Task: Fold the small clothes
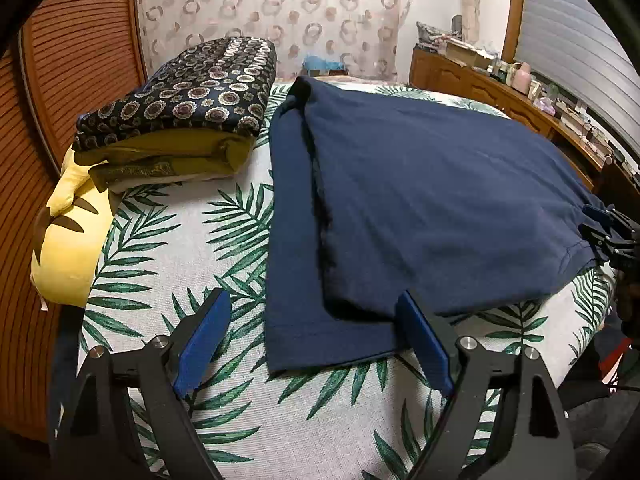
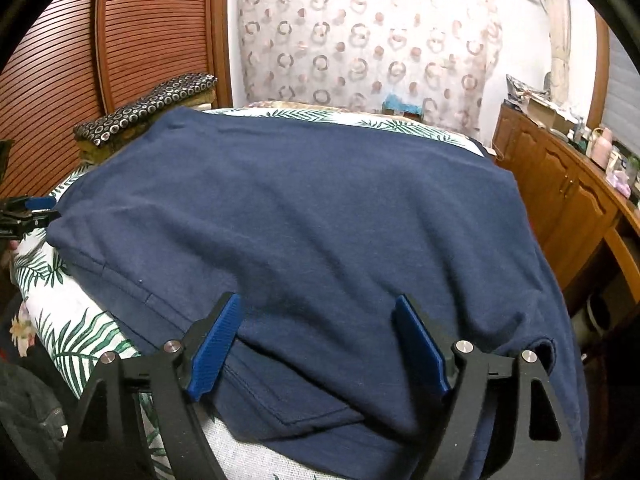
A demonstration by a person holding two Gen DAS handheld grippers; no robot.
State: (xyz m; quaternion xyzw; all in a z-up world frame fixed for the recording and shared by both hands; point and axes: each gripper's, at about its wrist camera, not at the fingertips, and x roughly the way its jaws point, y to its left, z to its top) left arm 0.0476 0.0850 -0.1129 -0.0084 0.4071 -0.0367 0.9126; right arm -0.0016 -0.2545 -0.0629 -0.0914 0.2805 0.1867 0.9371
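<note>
A navy blue garment (image 1: 420, 200) lies spread on the palm-leaf bed cover (image 1: 160, 248), with one side folded over along its left edge. My left gripper (image 1: 314, 300) hangs open over the garment's near left corner, its blue pads apart and pressing on nothing. In the right wrist view the same garment (image 2: 304, 216) fills the bed, its right side hanging over the edge. My right gripper (image 2: 318, 301) stands open just above the near hem, the cloth lying under the fingers, not pinched. Each gripper shows at the edge of the other's view: the right gripper (image 1: 608, 232) and the left gripper (image 2: 32, 208).
A stack of folded clothes (image 1: 180, 112) with a dark patterned piece on top sits at the back left. A yellow cushion (image 1: 68, 248) lies beside it against the louvred wooden door (image 1: 72, 60). A wooden sideboard (image 2: 560, 188) crowded with small items runs along the right.
</note>
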